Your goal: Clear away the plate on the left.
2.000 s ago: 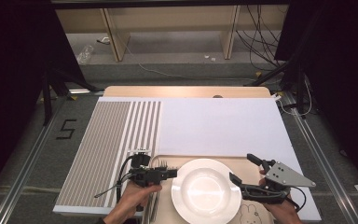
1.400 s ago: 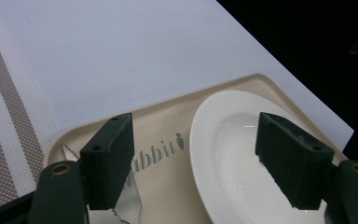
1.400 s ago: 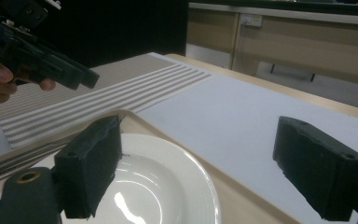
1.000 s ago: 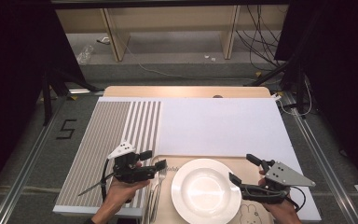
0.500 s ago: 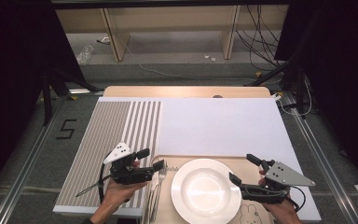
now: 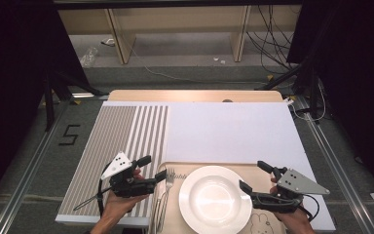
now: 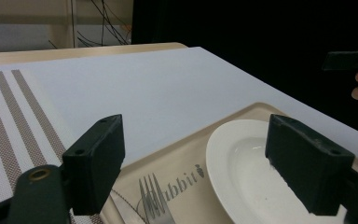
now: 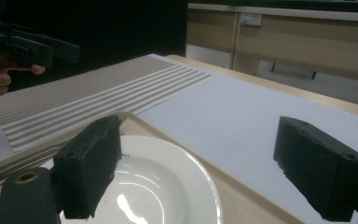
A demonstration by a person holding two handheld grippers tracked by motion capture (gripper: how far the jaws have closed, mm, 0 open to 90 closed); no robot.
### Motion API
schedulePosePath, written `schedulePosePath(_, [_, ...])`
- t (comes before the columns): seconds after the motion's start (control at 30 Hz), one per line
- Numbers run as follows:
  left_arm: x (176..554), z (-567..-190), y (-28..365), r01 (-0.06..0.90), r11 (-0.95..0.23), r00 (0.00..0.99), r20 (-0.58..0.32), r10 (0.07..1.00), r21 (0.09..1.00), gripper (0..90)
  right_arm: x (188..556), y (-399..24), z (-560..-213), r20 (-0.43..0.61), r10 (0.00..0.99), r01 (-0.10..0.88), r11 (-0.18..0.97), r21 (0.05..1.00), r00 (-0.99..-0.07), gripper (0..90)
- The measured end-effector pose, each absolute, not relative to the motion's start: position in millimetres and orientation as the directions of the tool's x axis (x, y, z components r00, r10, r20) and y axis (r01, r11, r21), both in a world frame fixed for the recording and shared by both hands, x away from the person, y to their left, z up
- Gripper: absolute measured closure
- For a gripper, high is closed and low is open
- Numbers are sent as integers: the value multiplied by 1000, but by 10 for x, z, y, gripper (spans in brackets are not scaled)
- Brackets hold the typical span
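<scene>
The slim silver metal fork (image 6: 164, 195) lay in the lower middle of the high view, just right of the left tongs (image 6: 153, 171) — nearer them than the right tongs (image 6: 254, 176). Its long axis ran up-frame, tines up, beside the round white plate (image 6: 215, 199). Both tongs gaped, empty — the left's jaws had just been opening.

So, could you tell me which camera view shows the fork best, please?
The high view: the fork lies full length on the tray, left of the white plate. The left gripper view gives just its tines between the open jaws. The right gripper view catches a blurred metal strip, probably its handle.
</scene>
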State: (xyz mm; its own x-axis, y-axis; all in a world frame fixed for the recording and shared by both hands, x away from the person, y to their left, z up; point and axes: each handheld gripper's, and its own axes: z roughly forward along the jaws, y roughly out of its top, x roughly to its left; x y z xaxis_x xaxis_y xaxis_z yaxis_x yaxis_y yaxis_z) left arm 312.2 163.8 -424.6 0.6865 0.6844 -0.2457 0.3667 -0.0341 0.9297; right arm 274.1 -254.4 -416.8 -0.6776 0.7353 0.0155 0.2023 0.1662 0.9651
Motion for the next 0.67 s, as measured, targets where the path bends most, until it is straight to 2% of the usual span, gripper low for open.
schedulePosePath(0.67, [3141,-4252,1664,366,-11,680,-259,685,931,181,2740,-2549,-4164,11,732,196,169,966,-681,158])
